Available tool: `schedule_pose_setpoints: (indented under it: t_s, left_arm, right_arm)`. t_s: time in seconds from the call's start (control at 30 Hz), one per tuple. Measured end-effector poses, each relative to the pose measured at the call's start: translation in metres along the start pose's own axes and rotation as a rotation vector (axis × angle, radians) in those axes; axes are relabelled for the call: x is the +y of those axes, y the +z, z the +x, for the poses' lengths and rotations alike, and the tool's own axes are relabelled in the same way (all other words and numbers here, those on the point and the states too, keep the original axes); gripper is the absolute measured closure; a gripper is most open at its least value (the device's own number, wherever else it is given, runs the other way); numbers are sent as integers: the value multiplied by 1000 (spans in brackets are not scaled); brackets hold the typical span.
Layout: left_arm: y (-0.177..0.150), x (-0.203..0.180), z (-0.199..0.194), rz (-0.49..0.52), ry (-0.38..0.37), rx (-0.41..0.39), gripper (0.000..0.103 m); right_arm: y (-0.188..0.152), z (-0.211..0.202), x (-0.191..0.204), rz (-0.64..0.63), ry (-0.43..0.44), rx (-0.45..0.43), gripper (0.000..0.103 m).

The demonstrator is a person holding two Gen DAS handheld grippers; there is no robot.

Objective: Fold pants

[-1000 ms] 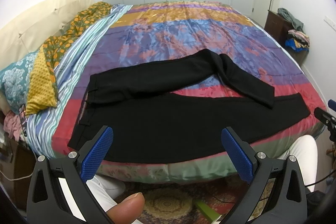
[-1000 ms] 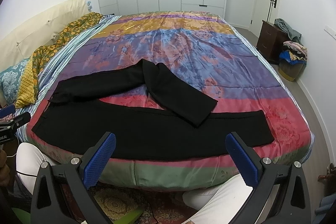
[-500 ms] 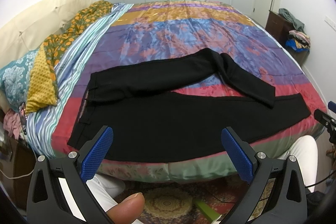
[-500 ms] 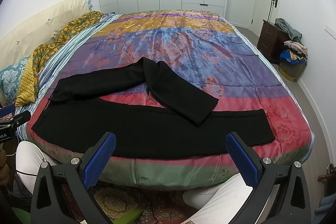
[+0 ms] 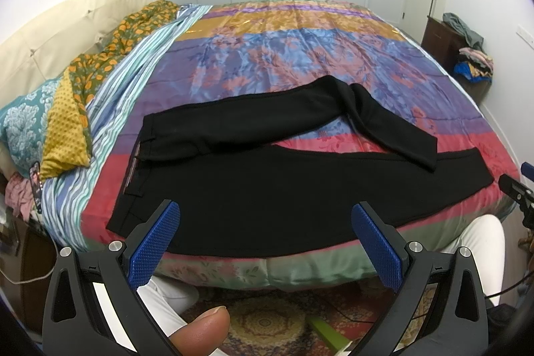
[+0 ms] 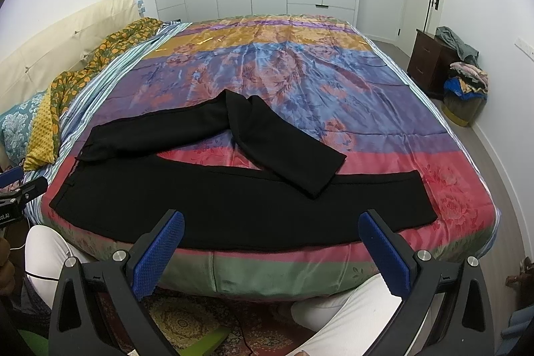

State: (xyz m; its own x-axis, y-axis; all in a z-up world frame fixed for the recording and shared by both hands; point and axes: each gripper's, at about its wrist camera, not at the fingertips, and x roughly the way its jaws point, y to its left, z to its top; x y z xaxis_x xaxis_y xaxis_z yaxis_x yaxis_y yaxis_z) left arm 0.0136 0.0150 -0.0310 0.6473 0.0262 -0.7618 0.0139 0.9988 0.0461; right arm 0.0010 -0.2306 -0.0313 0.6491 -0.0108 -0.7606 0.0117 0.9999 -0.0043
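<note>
Black pants (image 5: 267, 189) (image 6: 233, 199) lie across the near edge of the bed, waistband to the left. The near leg runs straight along the edge; the far leg angles away, then bends back so its cuff (image 5: 424, 152) (image 6: 317, 179) rests on the near leg. My left gripper (image 5: 265, 239) is open, hovering just short of the pants' near edge toward the waist. My right gripper (image 6: 272, 246) is open as well, held off the bed edge before the near leg. Nothing sits between either pair of blue pads.
A colourful bedspread (image 6: 283, 72) covers the bed. Pillows (image 5: 63, 125) and a floral cloth lie at the left. A dark nightstand (image 6: 430, 62) with piled clothes stands right. White-trousered knees (image 6: 350, 312) press near the bed; a patterned rug (image 5: 267, 326) lies below.
Both views have drifted very slightly; the pants lie as before and both grippers stay open.
</note>
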Motion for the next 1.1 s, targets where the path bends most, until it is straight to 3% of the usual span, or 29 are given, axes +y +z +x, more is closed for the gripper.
schedule_pose_setpoints:
  t_s: [1.1]
  left_arm:
    - [-3,2,2,3,0,0,0]
  right_arm:
    - [-3,4,0,-3,1,3,0]
